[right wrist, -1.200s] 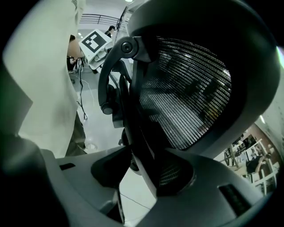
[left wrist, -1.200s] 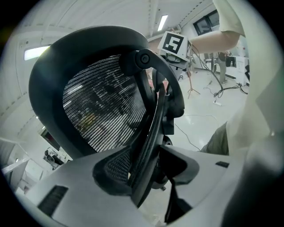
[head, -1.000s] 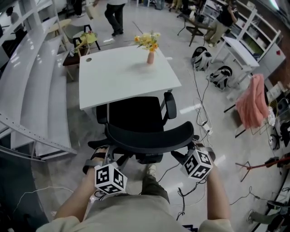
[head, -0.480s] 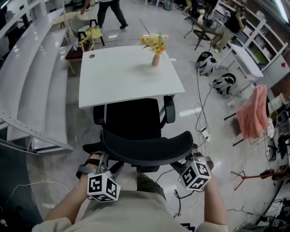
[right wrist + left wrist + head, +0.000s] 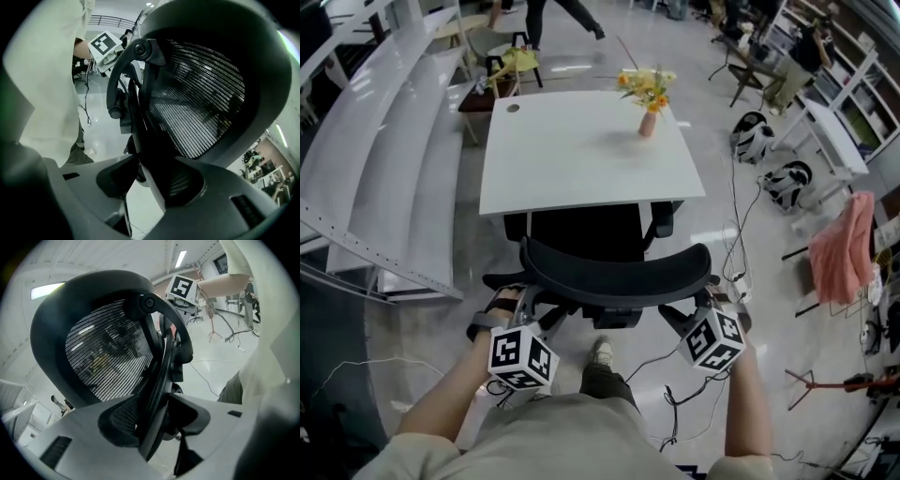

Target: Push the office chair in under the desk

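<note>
Currently one gripper on each side of the office chair (image 5: 614,272) backrest. On the left gripper (image 5: 520,305), fingers (image 5: 70,437) are spread wide and clamped on the backrest's black frame edge, mesh just beyond them. On the right gripper (image 5: 698,307), fingers (image 5: 243,201) have just opened a bit; frame edge sits between them, touching both, so gripped. Chair is straight ahead of the fingers, seat and armrests partly under the white surface (image 5: 581,150), backrest clear of its near edge. Vase of flowers (image 5: 648,120) stands well beyond the fingers, far right on the surface.
</note>
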The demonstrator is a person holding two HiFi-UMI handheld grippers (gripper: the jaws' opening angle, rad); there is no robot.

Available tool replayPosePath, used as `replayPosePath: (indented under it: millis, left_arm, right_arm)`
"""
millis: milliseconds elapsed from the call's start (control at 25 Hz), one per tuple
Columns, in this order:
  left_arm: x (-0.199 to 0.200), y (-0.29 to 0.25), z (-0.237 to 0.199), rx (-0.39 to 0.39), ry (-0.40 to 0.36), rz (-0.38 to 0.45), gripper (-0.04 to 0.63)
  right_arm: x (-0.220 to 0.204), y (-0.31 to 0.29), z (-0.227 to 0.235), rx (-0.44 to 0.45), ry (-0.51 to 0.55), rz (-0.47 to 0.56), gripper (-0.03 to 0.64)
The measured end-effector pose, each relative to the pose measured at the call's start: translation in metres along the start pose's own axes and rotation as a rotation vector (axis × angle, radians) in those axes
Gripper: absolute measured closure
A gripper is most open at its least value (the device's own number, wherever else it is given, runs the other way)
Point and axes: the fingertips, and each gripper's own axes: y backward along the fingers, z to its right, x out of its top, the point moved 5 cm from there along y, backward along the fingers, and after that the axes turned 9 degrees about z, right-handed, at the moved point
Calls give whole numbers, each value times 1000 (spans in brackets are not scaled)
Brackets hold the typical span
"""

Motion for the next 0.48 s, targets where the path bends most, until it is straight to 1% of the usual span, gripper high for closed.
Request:
replayPosePath:
  millis: [320, 480]
  left_arm:
    - [5, -44, -42, 55, 30, -30, 390]
    - [8, -59, -63, 76, 49, -43, 390]
  right_arm:
    - [-15, -25, 68, 18, 55, 39, 445]
    - [-17, -36, 100, 50, 77, 49, 446]
